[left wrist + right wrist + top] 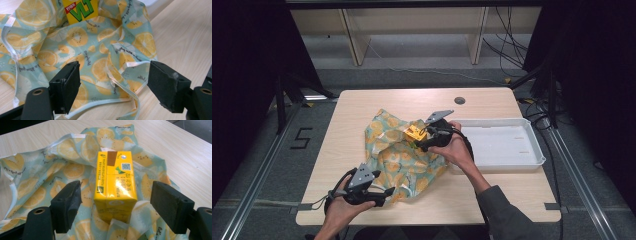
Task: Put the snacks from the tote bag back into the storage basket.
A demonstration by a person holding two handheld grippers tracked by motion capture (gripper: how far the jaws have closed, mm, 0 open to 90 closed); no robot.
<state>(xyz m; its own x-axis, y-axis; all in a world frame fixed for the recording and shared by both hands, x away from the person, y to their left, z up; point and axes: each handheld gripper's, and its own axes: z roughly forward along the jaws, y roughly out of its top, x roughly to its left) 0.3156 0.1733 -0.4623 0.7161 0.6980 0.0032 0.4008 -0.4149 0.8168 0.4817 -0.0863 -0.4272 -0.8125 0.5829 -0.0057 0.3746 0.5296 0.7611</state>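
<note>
A teal bag printed with lemon slices (399, 160) lies crumpled in the middle of the table. A yellow drink carton (415, 132) rests on the bag's far part; in the right gripper view the carton (115, 183) stands between the jaws, which are spread wide and clear of it. My right gripper (422, 141) is open just right of the carton. At the near left, my left gripper (384, 194) is open at the bag's near edge; in the left gripper view the bag's white-trimmed hem (120, 80) lies between the spread jaws, untouched.
A white plastic tray (504, 145) sits on the right of the wooden table (352, 125), touching the bag's side. A round grommet (459, 100) is set in the far edge. Shelving and cables lie on the floor beyond.
</note>
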